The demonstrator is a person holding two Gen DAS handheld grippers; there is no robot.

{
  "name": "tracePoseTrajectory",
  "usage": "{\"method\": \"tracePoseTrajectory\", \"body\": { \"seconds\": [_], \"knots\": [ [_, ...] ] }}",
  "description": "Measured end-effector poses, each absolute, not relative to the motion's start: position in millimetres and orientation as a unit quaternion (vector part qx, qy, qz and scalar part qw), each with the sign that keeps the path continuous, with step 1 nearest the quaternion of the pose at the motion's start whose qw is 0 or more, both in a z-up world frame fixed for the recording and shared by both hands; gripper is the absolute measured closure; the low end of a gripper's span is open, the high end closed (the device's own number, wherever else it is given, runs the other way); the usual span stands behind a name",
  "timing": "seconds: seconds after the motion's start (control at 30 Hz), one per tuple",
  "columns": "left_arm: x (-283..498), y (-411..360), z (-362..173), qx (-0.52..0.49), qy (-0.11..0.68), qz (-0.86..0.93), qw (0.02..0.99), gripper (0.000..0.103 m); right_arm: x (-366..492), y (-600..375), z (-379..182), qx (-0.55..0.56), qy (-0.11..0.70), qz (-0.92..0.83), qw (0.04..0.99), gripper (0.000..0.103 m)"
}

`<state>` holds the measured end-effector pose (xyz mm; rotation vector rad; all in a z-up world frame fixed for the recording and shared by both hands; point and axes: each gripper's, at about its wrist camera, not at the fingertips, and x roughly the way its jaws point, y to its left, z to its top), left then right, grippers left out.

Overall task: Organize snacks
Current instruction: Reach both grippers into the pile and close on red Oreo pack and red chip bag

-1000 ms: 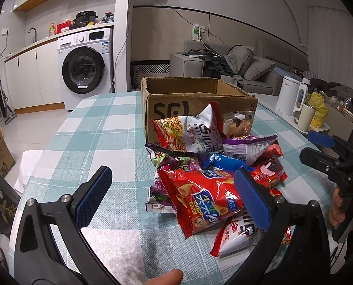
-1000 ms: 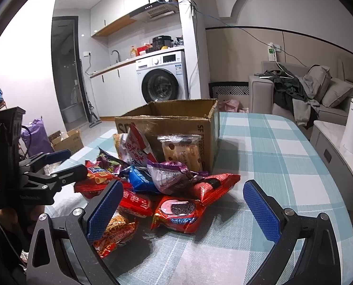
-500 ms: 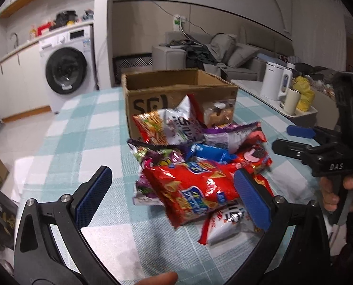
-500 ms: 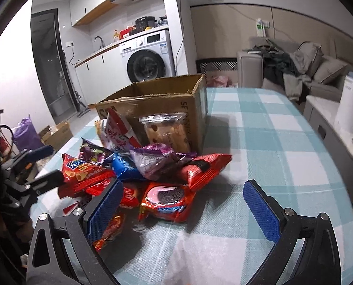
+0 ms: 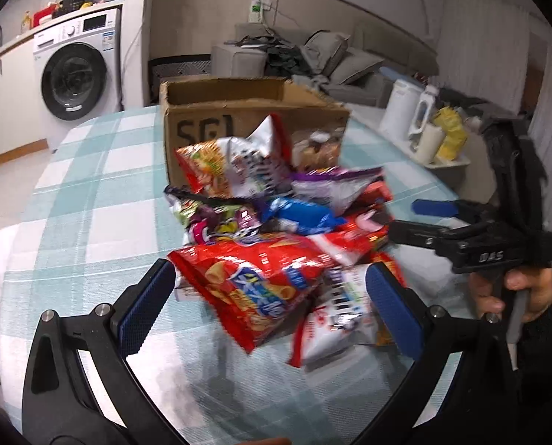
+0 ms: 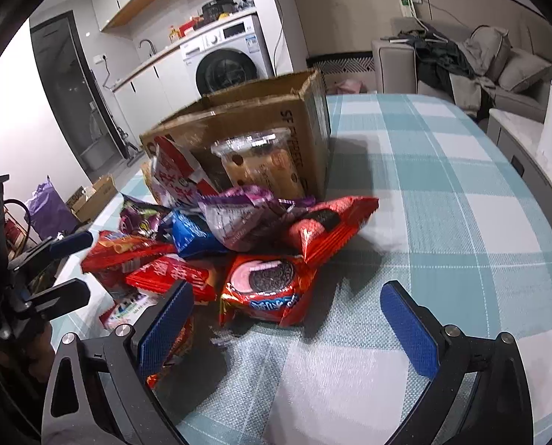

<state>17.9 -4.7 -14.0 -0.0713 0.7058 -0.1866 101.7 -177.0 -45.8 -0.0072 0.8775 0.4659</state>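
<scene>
Our left tool [image 5: 266, 304], jaws spread and empty, faces the red corn-snack bag [image 5: 253, 289] lying crosswise at the pile's near edge on the counter [image 5: 90, 200]; our right tool [image 6: 287, 319], also spread, is nearer the cookie bag [image 6: 266, 289].

a heap of snack bags [image 5: 276, 230] lies on the desk [image 5: 90, 193], piled against the front of a cardboard box [image 5: 239, 111]. one cookie packet [image 6: 268, 289] lies at the heap's near right edge. a washing machine [image 5: 75, 74] stands behind the desk, to the left.
</scene>
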Motion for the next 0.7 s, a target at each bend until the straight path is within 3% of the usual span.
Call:
{"method": "tracePoseTrajectory", "body": {
  "seconds": [0.2,0.27,0.4,0.5,0.7],
  "knots": [
    [31.2,4.8,-24.8,-0.055,0.357,-0.077,0.929,0.005,114.0,-166.5,-60.1,-0.019,0.451,0.211,0.867,0.012],
    [35.6,7.3,-26.7,-0.058,0.363,-0.076,0.927,0.014,117.2,-163.0,-62.8,-0.024,0.457,0.211,0.864,0.014],
    [41.5,10.5,-30.9,-0.06,0.364,-0.084,0.925,0.02,119.6,-156.2,-66.9,-0.036,0.461,0.216,0.86,0.02],
    [41.5,12.4,-31.1,-0.064,0.359,-0.088,0.927,0.031,120.6,-151.5,-67.8,-0.046,0.46,0.223,0.858,0.027],
    [35.2,13.4,-28.7,-0.068,0.343,-0.105,0.931,0.048,117.9,-152.0,-67.2,-0.041,0.457,0.233,0.857,0.045]
  ]
}}
